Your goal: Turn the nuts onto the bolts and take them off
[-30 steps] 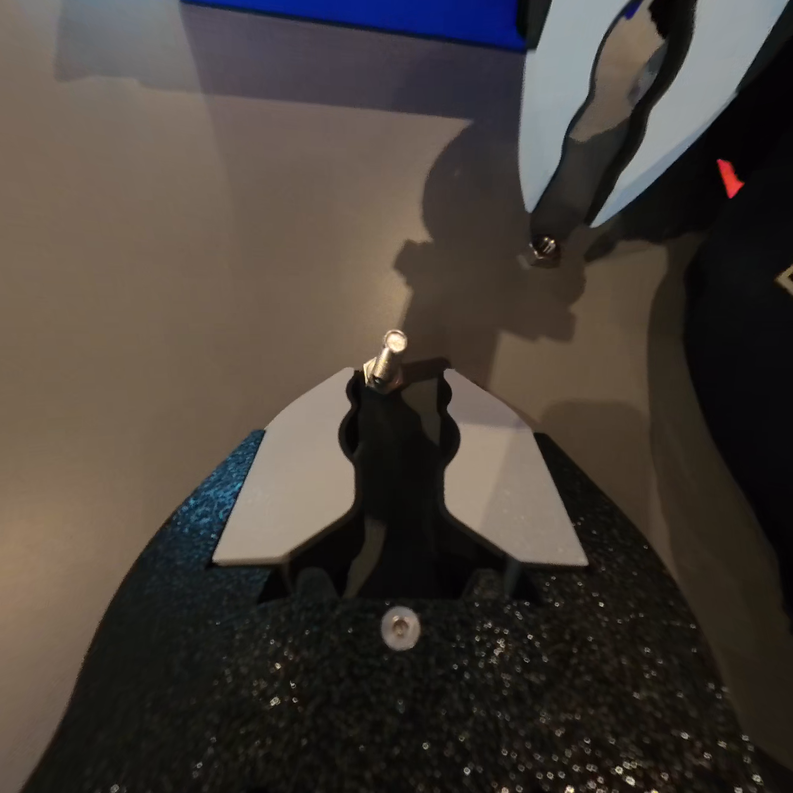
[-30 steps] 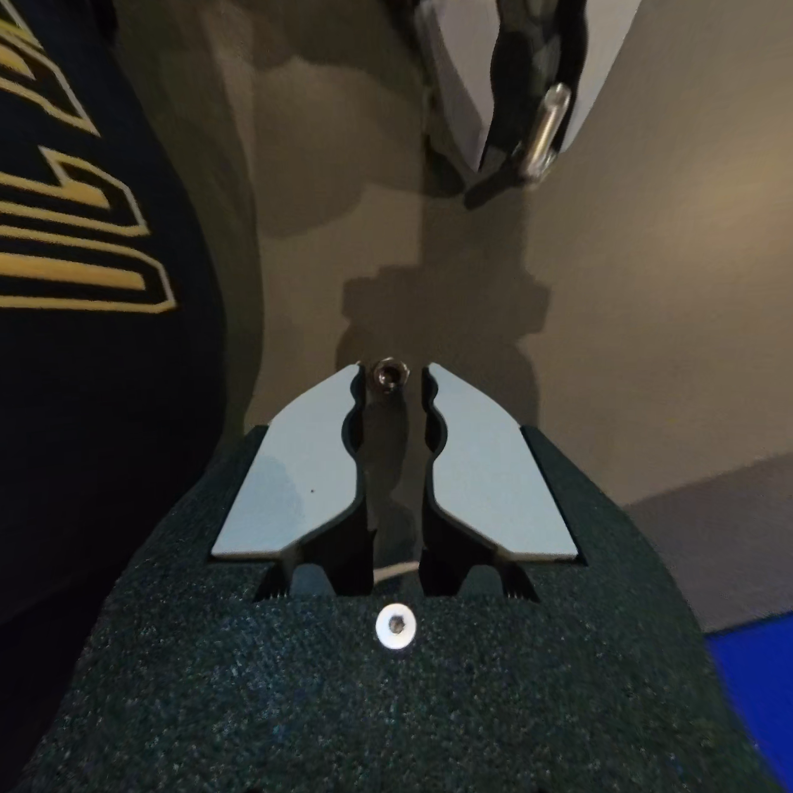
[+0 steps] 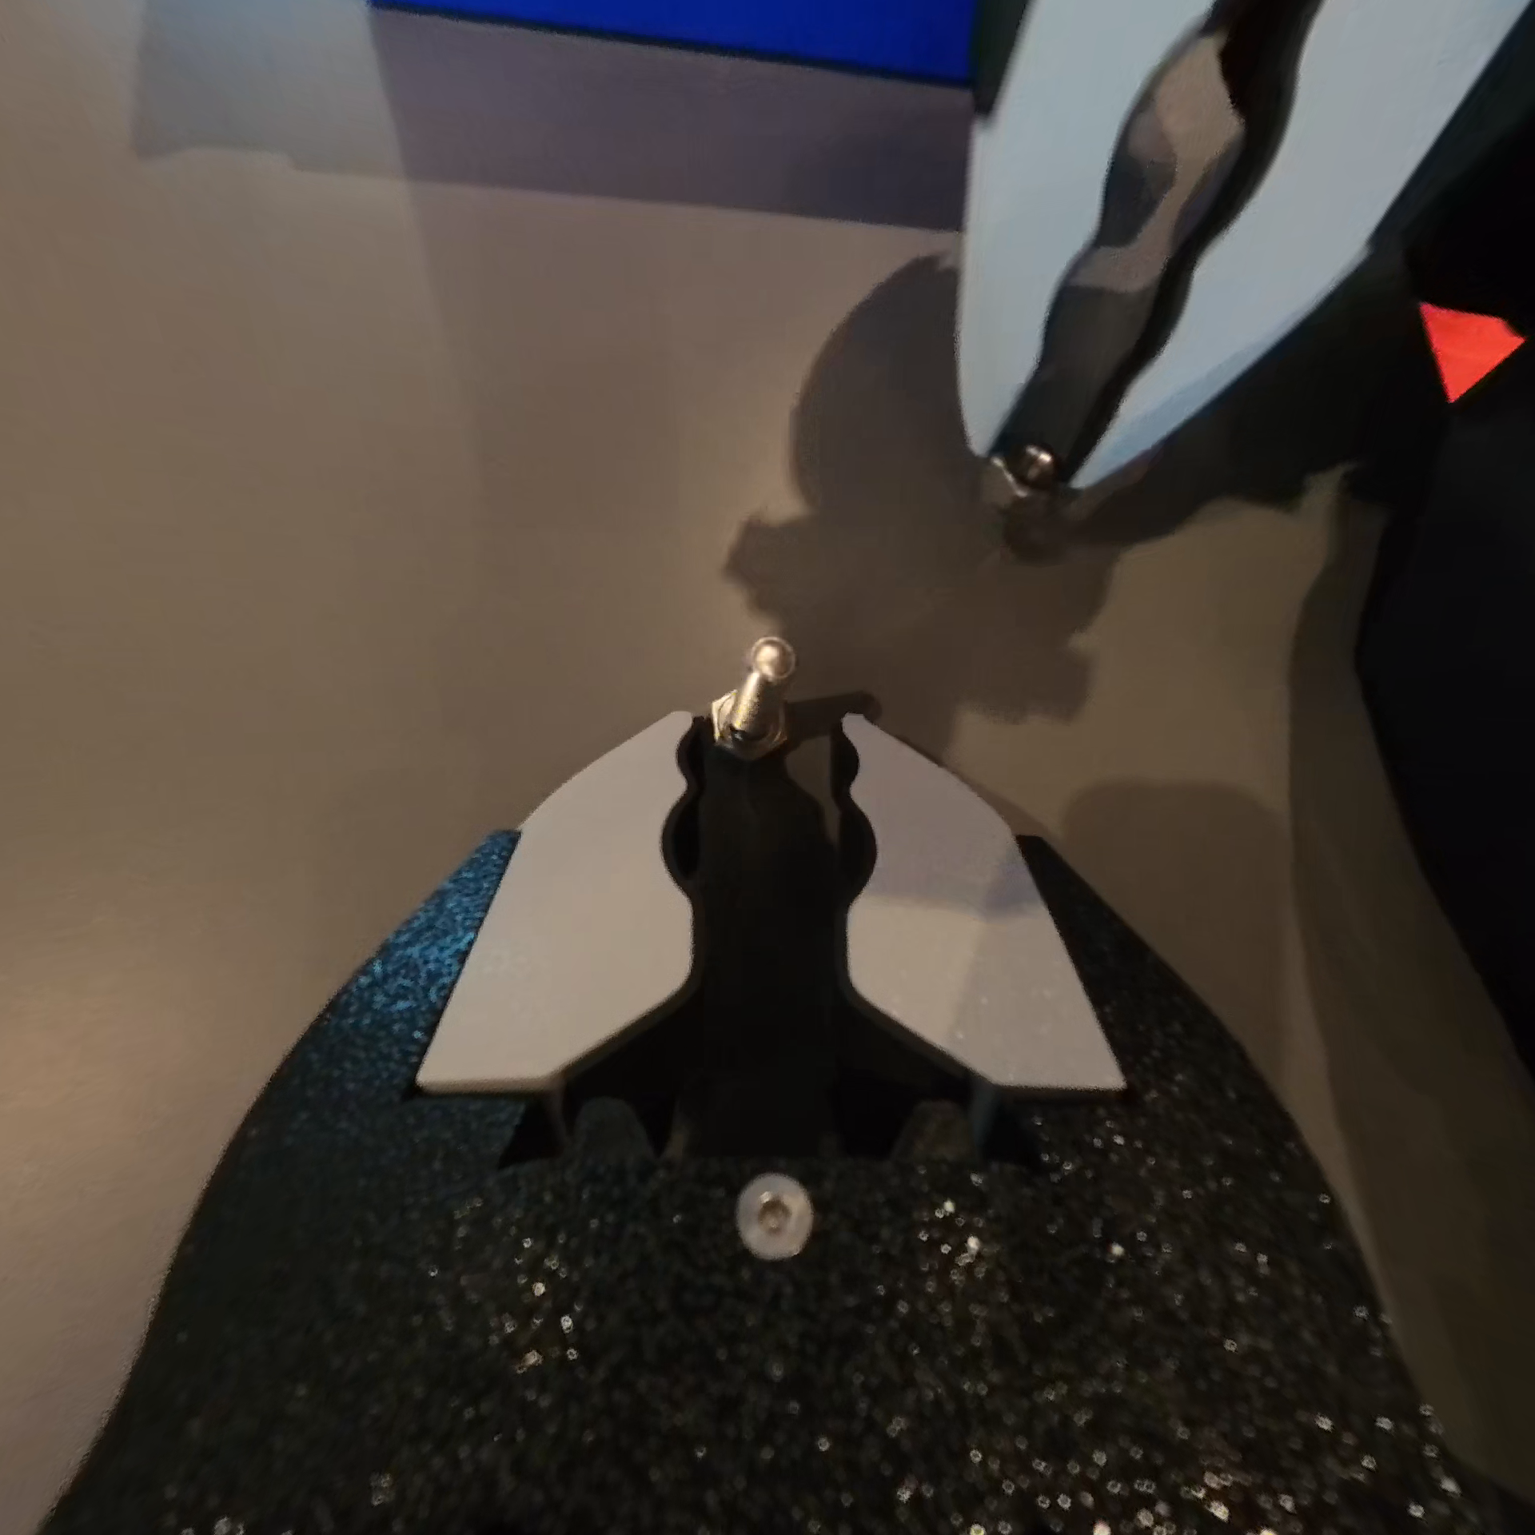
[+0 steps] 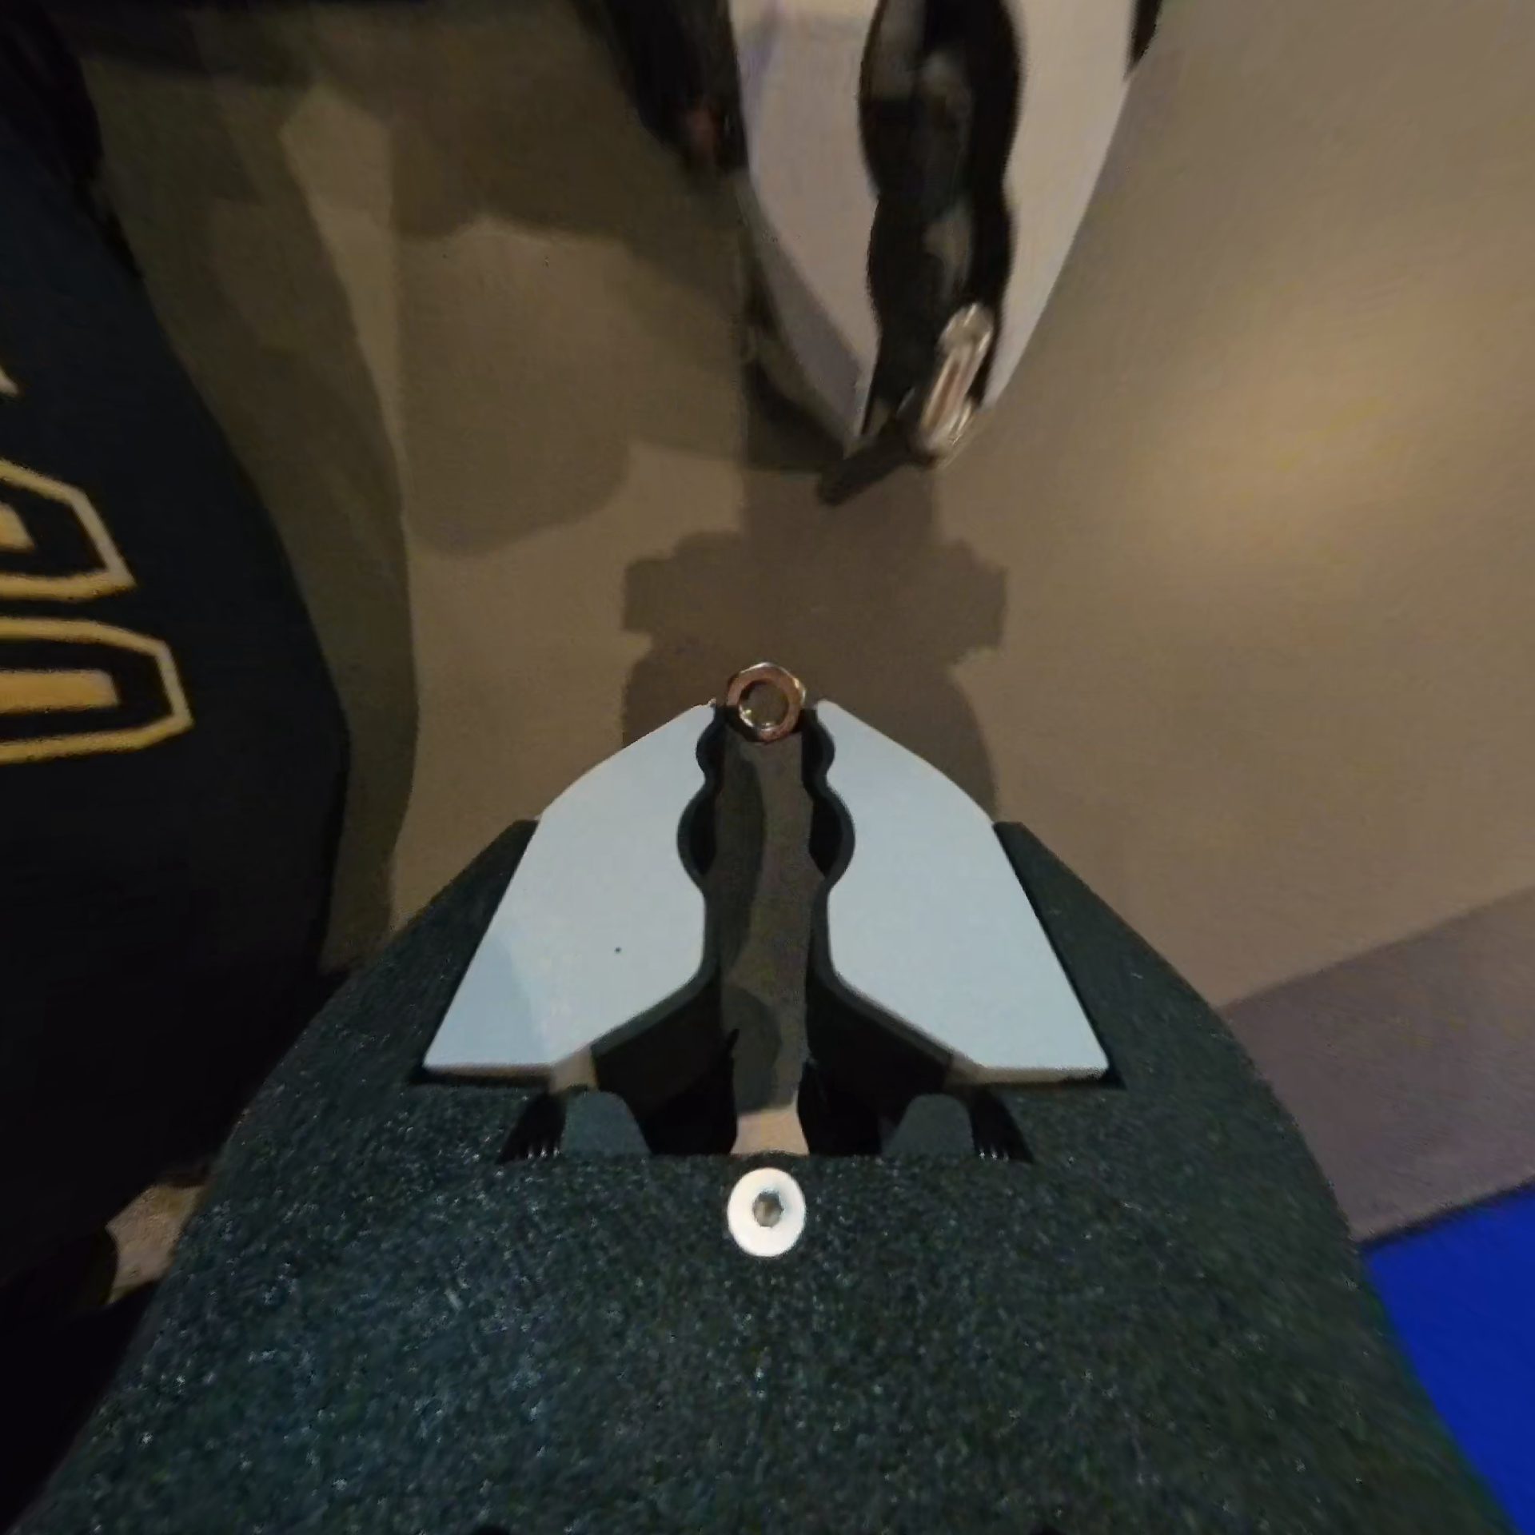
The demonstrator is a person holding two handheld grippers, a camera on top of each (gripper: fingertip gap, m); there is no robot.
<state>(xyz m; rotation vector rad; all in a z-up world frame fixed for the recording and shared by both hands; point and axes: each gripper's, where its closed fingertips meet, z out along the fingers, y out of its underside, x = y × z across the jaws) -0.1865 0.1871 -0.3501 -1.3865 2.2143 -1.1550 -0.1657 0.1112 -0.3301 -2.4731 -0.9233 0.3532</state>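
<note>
Between left hand-held gripper [image 3: 768, 731] tips: bolt [image 3: 757, 698]; right [image 4: 764, 714] pinches nut [image 4: 762, 703].

Gold-outlined block lettering [image 4: 75, 664] on dark garment [image 4: 166, 872], left edge of right wrist view. Cropped by frame, partly blurred; only fragments of a few characters show, probably part of larger print. No label, number or brand mark on bolt [image 3: 760, 693], nut [image 4: 762, 704], either gripper body or tan table [image 3: 332, 498]. Left wrist view: no writing.
</note>
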